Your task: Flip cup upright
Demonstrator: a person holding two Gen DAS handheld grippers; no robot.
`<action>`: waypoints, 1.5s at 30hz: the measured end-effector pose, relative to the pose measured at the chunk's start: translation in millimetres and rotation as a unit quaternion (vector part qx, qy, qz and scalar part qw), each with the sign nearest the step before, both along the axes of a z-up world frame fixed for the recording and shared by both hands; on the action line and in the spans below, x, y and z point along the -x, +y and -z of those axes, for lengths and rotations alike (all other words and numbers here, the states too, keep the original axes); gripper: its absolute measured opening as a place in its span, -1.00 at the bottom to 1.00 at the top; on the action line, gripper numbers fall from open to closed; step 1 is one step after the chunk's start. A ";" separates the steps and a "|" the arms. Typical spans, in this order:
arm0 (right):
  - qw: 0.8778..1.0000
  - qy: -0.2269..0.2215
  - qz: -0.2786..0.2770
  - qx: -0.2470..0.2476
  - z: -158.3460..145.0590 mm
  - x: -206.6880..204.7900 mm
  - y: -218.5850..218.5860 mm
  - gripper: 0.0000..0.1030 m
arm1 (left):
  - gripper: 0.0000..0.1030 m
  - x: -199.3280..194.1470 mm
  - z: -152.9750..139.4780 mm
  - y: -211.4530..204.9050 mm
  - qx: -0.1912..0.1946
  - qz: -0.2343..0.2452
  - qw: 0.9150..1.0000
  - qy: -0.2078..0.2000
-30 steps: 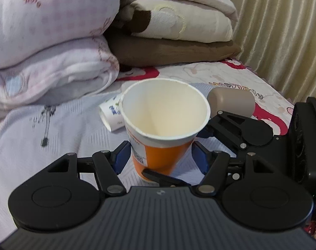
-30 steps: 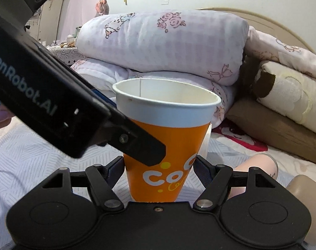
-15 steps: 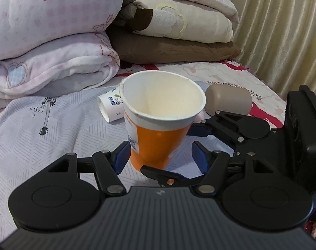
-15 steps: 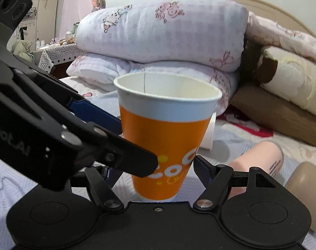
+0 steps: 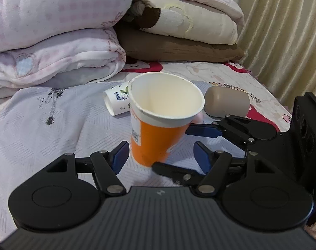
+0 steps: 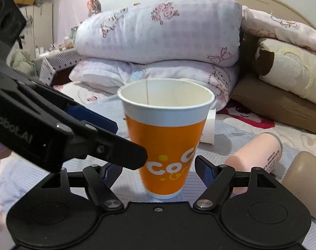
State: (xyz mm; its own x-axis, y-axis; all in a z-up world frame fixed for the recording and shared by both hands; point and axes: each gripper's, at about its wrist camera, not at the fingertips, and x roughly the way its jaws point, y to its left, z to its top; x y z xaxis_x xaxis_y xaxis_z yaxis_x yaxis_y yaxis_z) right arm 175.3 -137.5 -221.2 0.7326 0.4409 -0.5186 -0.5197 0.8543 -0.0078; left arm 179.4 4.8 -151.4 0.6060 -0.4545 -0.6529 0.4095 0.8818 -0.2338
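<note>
Orange paper cup [image 6: 167, 137]: stood mouth-up on the bed [image 5: 53, 125], between both grippers. Left gripper [image 5: 160, 156] and right gripper [image 6: 158, 169]: fingers spread wide, gripping nothing. Straight, slow withdrawal is advised (soft bedding; a brushed cup is easily toppled).

Bed [image 5: 59, 129], orange cup [image 5: 158, 133] upright between the left claw [image 5: 161, 156] tips, white cup [image 5: 117, 102], tan cup [image 5: 226, 104] lying beyond, folded quilts [image 5: 53, 66] behind
</note>
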 end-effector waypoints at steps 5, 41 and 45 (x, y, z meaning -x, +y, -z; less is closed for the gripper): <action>0.999 0.037 0.004 -0.018 -12.1 7.9 -5.3 0.56 | 0.30 21.8 -19.9 8.7 -0.017 -0.020 1.000 -0.002; 0.970 -0.026 0.235 -0.047 -224.1 216.3 -62.2 0.57 | 0.72 176.5 -200.1 16.7 -0.099 -0.106 0.986 -0.080; 0.965 -0.053 0.254 -0.033 -230.7 225.5 -64.0 0.80 | 0.77 178.5 -196.2 20.9 -0.097 -0.117 0.986 -0.071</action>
State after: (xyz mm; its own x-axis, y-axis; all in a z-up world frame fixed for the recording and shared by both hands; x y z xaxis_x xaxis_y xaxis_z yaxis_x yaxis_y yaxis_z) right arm -50.2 -201.6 9.5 0.9101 0.0403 -0.4124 -0.0330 0.9991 0.0248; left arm 0.9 25.7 44.8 0.7713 -0.1657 -0.6146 0.2052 0.9787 -0.0064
